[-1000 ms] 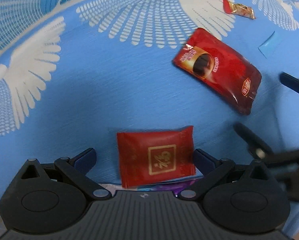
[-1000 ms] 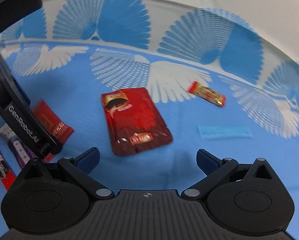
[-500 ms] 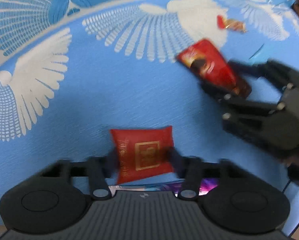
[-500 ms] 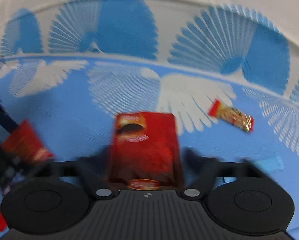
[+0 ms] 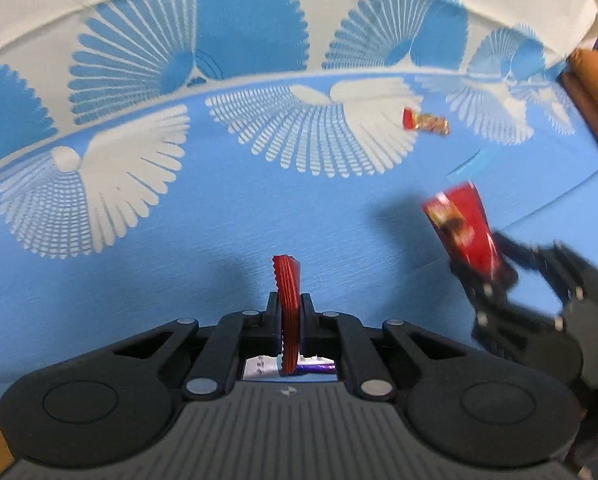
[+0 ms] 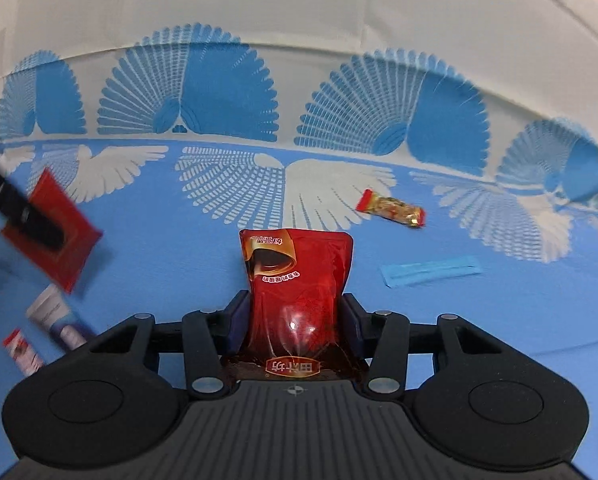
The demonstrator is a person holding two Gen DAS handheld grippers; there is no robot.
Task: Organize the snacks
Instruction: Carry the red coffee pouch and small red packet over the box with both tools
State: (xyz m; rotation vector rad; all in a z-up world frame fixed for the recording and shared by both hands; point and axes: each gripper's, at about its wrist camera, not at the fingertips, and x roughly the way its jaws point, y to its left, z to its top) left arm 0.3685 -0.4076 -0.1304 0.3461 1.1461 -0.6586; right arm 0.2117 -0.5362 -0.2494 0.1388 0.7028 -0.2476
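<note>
My left gripper [image 5: 290,312] is shut on a small flat red packet [image 5: 288,300], seen edge-on and lifted off the blue cloth; the same packet shows in the right wrist view [image 6: 57,228]. My right gripper [image 6: 295,316] is shut on a large red snack pouch [image 6: 295,280] and holds it above the cloth; it also shows in the left wrist view [image 5: 465,232]. A small red-and-gold candy bar [image 6: 391,208] lies on the cloth beyond the pouch, also seen in the left wrist view [image 5: 426,123].
A blue paper strip [image 6: 431,270] lies right of the pouch. A white-and-purple packet [image 6: 55,316] and a small red-and-white packet [image 6: 21,352] lie at the left. The cloth's white border [image 6: 299,20] runs along the far side. A brown edge [image 5: 595,92] stands at far right.
Both grippers have closed and lifted: the left took the small red packet, now turned edge-on, and the right took the large red pouch off the cloth.
</note>
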